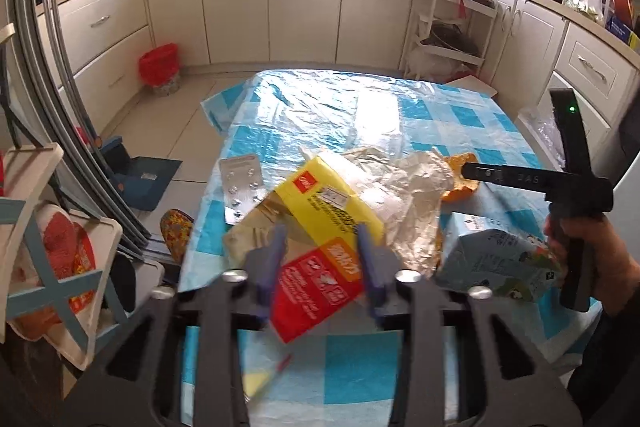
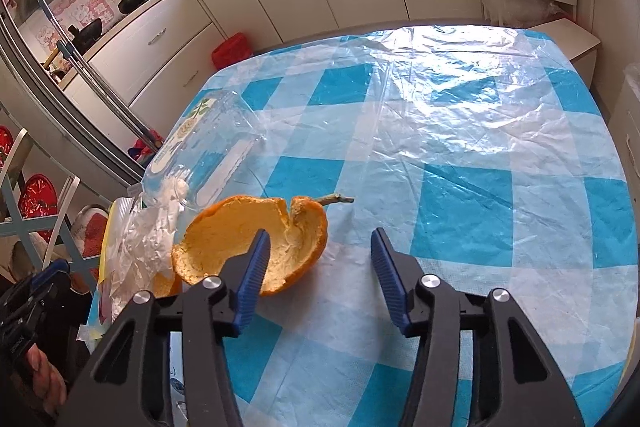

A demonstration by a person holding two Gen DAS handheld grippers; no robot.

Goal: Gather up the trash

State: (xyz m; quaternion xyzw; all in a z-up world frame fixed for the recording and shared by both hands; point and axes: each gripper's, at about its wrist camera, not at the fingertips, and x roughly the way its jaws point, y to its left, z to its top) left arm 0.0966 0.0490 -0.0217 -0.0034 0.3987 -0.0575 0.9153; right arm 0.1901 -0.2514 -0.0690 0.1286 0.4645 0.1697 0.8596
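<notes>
On the blue-checked table point(image 1: 460, 115) lies a heap of trash. My left gripper point(image 1: 322, 239) is shut on a yellow and red package point(image 1: 324, 227), its blue fingers pressing on both sides of it. Behind the package are crumpled paper point(image 1: 408, 195), a silver blister pack point(image 1: 242, 183) and a light-blue carton point(image 1: 492, 259). My right gripper point(image 2: 320, 233) stands open over an orange peel point(image 2: 248, 243). Its left finger covers the peel and the right finger is clear of it. From the left wrist view the right gripper point(image 1: 468, 171) reaches the orange peel point(image 1: 466, 183) from the right.
A clear plastic container point(image 2: 200, 155) and crumpled film point(image 2: 152, 239) lie left of the peel. A red-lined bin point(image 1: 159, 67) stands on the floor by the cabinets. Chairs point(image 1: 60, 247) crowd the table's left side. A person's hand point(image 1: 592, 259) holds the right gripper's handle.
</notes>
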